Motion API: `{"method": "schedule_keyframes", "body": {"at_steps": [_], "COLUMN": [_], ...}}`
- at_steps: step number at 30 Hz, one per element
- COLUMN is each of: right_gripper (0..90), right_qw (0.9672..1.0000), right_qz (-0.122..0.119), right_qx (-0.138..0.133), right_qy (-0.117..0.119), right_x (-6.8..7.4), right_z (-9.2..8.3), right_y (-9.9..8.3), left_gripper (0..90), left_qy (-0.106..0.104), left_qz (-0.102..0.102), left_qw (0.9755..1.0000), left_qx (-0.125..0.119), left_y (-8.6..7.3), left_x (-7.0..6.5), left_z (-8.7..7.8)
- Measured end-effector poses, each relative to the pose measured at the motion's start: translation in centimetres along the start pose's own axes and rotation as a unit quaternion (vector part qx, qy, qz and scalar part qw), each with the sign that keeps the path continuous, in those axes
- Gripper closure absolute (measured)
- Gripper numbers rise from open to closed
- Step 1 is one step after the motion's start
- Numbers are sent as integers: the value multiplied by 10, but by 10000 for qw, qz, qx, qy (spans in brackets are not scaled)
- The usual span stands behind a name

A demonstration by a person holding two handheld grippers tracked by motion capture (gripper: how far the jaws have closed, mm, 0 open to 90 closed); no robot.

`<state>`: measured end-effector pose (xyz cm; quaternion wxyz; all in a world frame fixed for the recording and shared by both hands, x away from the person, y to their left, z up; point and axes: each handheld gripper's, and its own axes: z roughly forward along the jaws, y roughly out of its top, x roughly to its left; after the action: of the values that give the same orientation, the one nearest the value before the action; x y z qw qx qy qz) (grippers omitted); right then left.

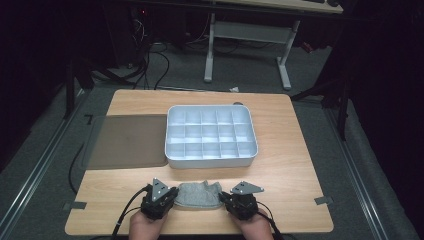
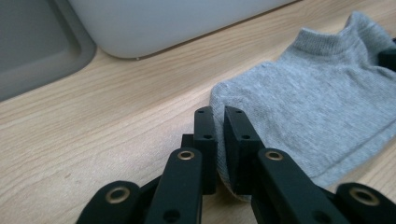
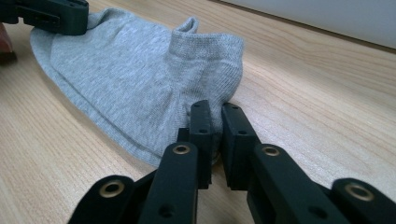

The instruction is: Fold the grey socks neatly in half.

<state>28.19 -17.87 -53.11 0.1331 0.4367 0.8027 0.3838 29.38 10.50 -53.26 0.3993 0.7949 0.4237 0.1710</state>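
left gripper (image 2: 219, 116) pinches sock (image 2: 317, 102) toe edge; right gripper (image 3: 215, 112) pinches heel; pinched fabric hidden between jaws.

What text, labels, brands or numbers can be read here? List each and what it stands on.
None. The grey sock, the white divided tray, the dark lid, the wooden table and both grippers, left and right, carry no readable writing.

Ahead of my tongs the white compartment box (image 1: 211, 137) and the grey lid (image 1: 127, 141) beside it block the worktop (image 1: 295, 165), leaving open wood to the right and a strip along the near edge.
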Motion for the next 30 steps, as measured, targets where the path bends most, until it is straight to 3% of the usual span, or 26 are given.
{"method": "schedule_keyframes", "body": {"at_steps": [8, 13, 14, 16, 17, 18, 19, 20, 21, 22, 23, 24, 26, 29, 30], "right_gripper": [872, 872, 871, 871, 870, 870, 870, 870, 870, 870, 870, 870, 870, 871, 871], "right_qw": [9999, 9998, 9999, 9999, 9998, 9998, 9998, 9998, 9998, 9998, 9998, 9997, 9997, 9996, 9996], "right_qz": [-57, 54, 27, 20, 23, 23, -7, -13, -14, -14, -13, -1, 7, 41, 35], "right_qx": [-137, -166, -155, -156, -180, -180, -204, -210, -208, -208, -208, -218, -231, -271, -289], "right_qy": [-4, -10, -22, -15, 17, 17, 47, 51, 55, 55, 59, 57, 51, 38, 34], "right_x": [-2, -7, -6, -6, -7, -7, -8, -8, -8, -8, -9, -9, -9, -11, -11], "right_z": [-5, -8, -7, -7, -8, -8, -9, -9, -9, -9, -9, -10, -10, -12, -13], "right_y": [-1, -1, -2, -2, -2, -2, -3, -3, -3, -3, -4, -3, -3, -4, -4], "left_gripper": [838, 816, 706, 671, 616, 606, 604, 609, 620, 640, 640, 726, 805, 836, 842], "left_qy": [-2, -2, 21, 24, 8, 8, -129, -129, -531, -531, -669, -612, -539, -489, -421], "left_qz": [47, 97, 84, 53, -34, -34, -38, -38, -96, -96, -52, 170, 278, 370, 503], "left_qw": [10000, 9999, 9999, 10000, 9999, 9999, 9996, 9996, 9981, 9981, 9973, 9978, 9981, 9979, 9975], "left_qx": [49, 60, 67, 36, -153, -153, -253, -253, -314, -314, -284, -180, -54, 221, 245], "left_y": [0, 1, 4, 6, 13, 13, 21, 21, 31, 31, 35, 37, 37, 34, 33], "left_x": [0, -5, -5, -4, -5, -5, -10, -10, -23, -23, -34, -49, -55, -64, -68], "left_z": [0, 2, 1, 0, -5, -5, -8, -8, -4, -4, 1, 12, 19, 37, 40]}}
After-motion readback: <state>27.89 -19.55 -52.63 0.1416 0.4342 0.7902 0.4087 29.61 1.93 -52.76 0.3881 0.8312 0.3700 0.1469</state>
